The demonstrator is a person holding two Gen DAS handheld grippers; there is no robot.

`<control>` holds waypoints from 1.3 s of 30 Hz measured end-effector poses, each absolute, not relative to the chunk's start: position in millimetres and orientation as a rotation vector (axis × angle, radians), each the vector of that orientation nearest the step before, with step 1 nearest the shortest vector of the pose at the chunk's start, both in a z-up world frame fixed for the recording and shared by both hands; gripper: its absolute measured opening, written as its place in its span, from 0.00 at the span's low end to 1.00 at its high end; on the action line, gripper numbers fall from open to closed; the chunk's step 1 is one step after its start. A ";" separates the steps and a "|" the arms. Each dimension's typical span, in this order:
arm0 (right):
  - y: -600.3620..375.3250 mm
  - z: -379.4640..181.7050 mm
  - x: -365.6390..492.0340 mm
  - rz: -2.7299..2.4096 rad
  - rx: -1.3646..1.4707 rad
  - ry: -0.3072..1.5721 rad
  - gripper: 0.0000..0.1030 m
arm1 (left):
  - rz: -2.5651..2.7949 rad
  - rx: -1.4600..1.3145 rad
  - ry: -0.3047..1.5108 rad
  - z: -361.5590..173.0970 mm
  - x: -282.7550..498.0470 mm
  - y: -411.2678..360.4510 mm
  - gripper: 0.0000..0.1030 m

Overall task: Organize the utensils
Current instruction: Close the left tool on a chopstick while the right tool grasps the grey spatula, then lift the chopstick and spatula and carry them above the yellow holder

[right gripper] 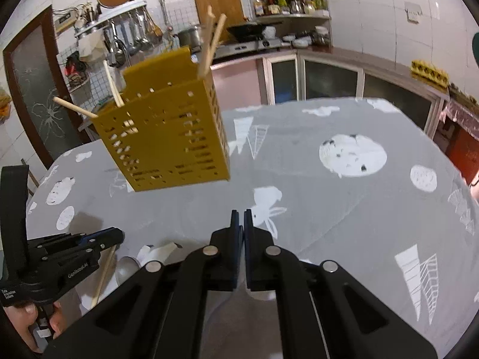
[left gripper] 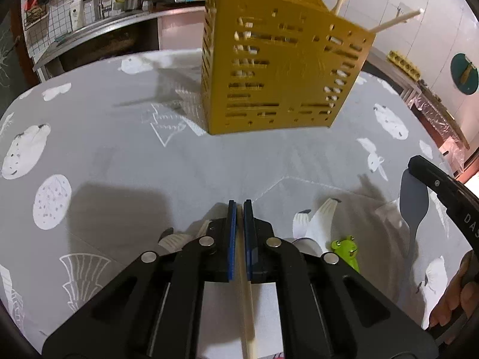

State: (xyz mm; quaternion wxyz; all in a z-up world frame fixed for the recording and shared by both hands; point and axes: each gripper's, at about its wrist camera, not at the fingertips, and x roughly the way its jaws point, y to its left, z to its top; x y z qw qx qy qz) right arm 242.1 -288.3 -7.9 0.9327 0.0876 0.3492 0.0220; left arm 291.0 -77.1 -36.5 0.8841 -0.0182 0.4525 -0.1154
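A yellow slotted utensil holder point(left gripper: 281, 68) stands on the grey tablecloth with several pale chopsticks point(left gripper: 395, 21) sticking out of it; it also shows in the right wrist view point(right gripper: 167, 143). My left gripper point(left gripper: 239, 206) is shut on a pale chopstick point(left gripper: 248, 308) that runs back under the camera. It shows in the right wrist view point(right gripper: 116, 236) with the chopstick point(right gripper: 103, 275) hanging down. My right gripper point(right gripper: 239, 214) is shut on a grey spatula, whose blade point(left gripper: 413, 206) shows in the left wrist view.
A green frog-topped utensil point(left gripper: 347, 249) and a metal spoon point(right gripper: 127, 269) lie on the cloth near the front edge. The table point(right gripper: 344, 209) has a grey patterned cloth. A kitchen counter, sink and shelves stand behind.
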 end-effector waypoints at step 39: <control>-281.9 108.1 193.6 0.106 0.083 0.180 0.03 | -0.252 -0.088 0.264 155.4 191.5 -20.0 0.03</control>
